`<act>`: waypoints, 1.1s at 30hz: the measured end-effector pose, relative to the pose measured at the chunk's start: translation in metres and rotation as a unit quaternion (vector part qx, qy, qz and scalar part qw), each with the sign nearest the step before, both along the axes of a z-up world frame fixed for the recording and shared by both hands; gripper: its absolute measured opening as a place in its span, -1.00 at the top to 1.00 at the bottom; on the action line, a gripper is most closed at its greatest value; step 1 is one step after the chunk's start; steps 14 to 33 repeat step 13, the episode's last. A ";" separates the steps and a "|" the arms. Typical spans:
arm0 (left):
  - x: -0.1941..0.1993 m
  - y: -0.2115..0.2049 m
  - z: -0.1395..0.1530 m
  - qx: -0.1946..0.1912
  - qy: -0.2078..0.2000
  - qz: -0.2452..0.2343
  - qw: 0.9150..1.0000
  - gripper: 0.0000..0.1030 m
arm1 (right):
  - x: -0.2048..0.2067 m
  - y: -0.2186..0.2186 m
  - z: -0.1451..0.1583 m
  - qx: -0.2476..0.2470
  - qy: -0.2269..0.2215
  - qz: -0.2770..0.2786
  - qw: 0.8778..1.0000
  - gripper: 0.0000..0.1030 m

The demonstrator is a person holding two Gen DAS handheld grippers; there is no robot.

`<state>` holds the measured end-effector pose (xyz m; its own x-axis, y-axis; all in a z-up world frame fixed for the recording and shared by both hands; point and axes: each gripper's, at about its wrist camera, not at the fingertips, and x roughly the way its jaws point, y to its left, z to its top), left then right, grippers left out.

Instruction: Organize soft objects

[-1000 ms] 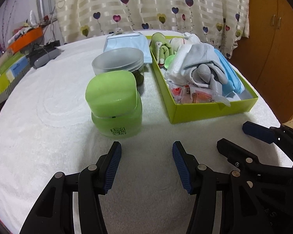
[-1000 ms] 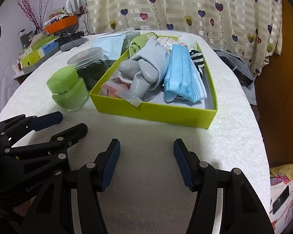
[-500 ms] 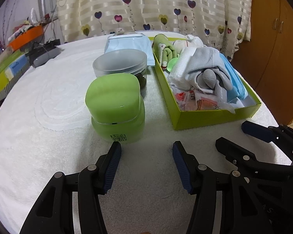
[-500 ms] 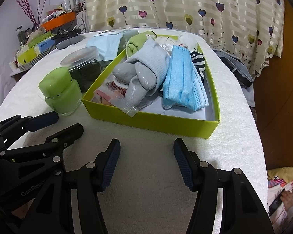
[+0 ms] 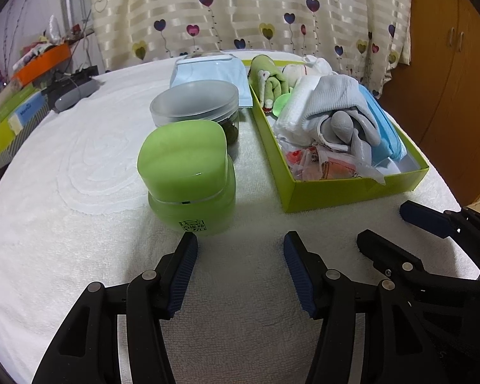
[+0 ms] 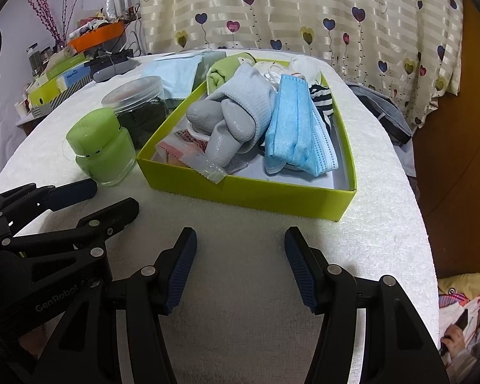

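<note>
A lime green box (image 5: 342,190) (image 6: 240,192) on the white towel-covered table holds soft things: grey gloves (image 5: 345,124) (image 6: 227,124), blue face masks (image 6: 297,128) (image 5: 384,128), a green plush toy (image 5: 268,80), white cloth and plastic packets (image 5: 329,163). My left gripper (image 5: 240,249) is open and empty, just in front of a green jar (image 5: 188,172) (image 6: 100,147). My right gripper (image 6: 240,243) is open and empty, in front of the box's near wall. Each gripper shows in the other's view, the left (image 6: 80,204) and the right (image 5: 400,224).
A clear jar with a frosted lid (image 5: 195,105) (image 6: 137,102) stands behind the green jar. A pack of masks (image 5: 211,73) lies beyond it. Boxes and clutter (image 5: 16,105) sit at the far left; a curtain hangs behind, a wooden cabinet (image 5: 457,80) at right.
Both grippers have moved slightly forward toward the jars and the box, which look a little nearer. Both stay open and empty.
</note>
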<state>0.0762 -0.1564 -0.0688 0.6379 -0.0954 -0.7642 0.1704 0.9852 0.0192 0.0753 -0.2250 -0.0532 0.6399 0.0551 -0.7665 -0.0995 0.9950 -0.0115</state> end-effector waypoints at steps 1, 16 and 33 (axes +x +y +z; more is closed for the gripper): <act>0.000 0.000 0.000 0.000 0.000 0.000 1.000 -0.09 | 0.000 0.000 0.000 0.000 0.000 0.000 1.000 -0.13; 0.000 0.000 0.000 0.000 0.000 0.000 1.000 -0.09 | 0.000 0.000 0.000 0.000 0.000 0.000 1.000 -0.13; 0.000 0.000 0.000 0.000 0.000 0.000 1.000 -0.09 | 0.000 0.000 0.000 0.000 0.000 0.000 1.000 -0.13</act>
